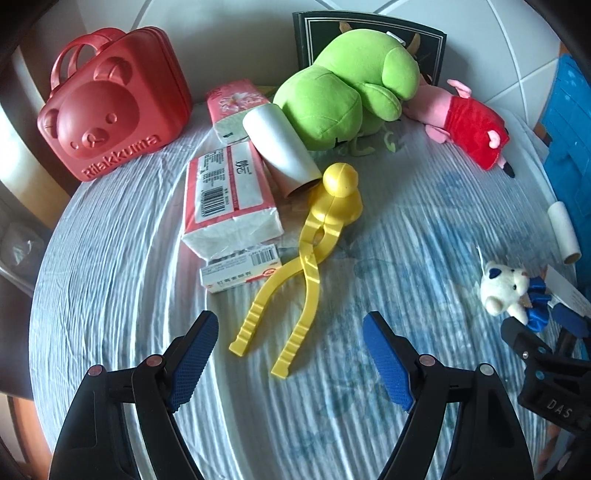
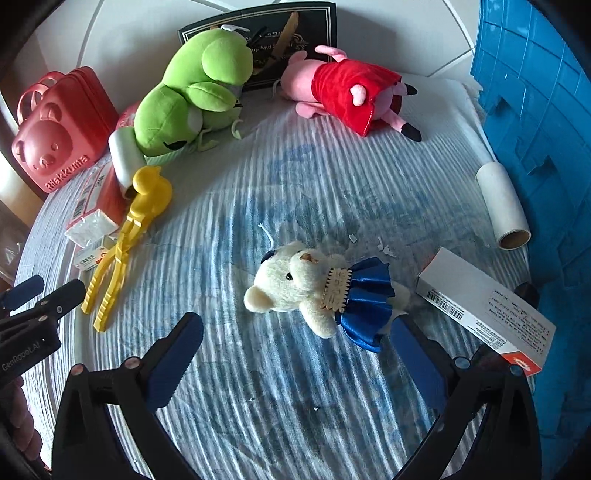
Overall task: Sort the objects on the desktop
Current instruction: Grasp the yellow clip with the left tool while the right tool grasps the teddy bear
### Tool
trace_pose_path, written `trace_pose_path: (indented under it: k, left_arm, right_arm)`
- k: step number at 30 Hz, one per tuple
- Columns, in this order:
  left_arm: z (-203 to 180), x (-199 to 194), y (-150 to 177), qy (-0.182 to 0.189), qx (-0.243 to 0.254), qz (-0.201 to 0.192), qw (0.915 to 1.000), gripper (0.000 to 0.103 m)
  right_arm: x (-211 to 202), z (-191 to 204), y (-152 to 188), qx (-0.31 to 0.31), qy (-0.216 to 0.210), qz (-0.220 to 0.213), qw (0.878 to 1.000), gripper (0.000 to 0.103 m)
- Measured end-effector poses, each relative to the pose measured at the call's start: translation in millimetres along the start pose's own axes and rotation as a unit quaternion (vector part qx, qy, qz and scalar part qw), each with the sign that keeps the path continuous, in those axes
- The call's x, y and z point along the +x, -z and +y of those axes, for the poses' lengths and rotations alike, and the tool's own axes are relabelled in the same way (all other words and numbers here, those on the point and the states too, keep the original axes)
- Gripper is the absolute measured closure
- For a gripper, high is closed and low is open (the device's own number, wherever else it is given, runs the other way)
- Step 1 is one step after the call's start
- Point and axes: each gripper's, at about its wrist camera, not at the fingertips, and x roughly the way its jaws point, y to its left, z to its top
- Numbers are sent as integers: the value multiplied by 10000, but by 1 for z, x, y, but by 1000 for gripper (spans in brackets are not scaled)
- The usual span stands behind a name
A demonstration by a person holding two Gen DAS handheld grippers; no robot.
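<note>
On the striped tabletop (image 1: 110,277), a green plush frog (image 1: 340,92) lies at the back, yellow tongs (image 1: 306,254) nearer. Left hand-held gripper (image 1: 290,354) gapes wide and empty over the tong handles; right hand-held gripper (image 2: 295,350) stands equally wide, empty, around a small white bear (image 2: 306,288).

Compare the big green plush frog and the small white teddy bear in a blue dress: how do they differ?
The green plush frog is far bulkier than the white teddy bear. The frog is bare, slumped against a dark box; the bear wears a blue satin dress and lies alone. Both are soft toys.
</note>
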Motion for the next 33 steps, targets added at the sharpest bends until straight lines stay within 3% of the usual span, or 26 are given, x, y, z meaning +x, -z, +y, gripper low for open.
trace_pose_path:
  k: [7, 12, 13, 14, 21, 22, 24, 25, 33]
  left_arm:
    - [-9, 36, -29, 76, 126, 144, 9998, 22]
    - [-17, 63, -53, 88, 222, 217, 9995, 22]
    - [-19, 67, -57, 101, 232, 227, 9994, 22]
    - [-21, 72, -60, 122, 259, 248, 9993, 22]
    - [-38, 96, -72, 257, 377, 330, 9984, 24]
    - [-39, 96, -73, 295, 373, 315, 9984, 27]
    - [-41, 95, -75, 399, 377, 281, 9981, 45]
    - [-41, 94, -74, 399, 386, 277, 9981, 49]
    - [-44, 80, -52, 301, 420, 362, 9980, 49]
  right_arm:
    - [34, -5, -13, 52, 127, 208, 9997, 0]
    - [48, -6, -32, 15, 250, 131, 9996, 19]
    - [51, -5, -37, 11, 210, 118, 9997, 31]
    - [54, -4, -42, 20, 136, 116, 9998, 35]
    - [76, -2, -61, -49, 115, 125, 9998, 35]
    - [76, -3, -62, -36, 89, 117, 9999, 35]
    - [76, -5, -64, -27, 17, 109, 9999, 35]
    - [76, -6, -64, -7, -16, 108, 9999, 35]
    - [59, -7, -55, -28, -130, 43, 9999, 33]
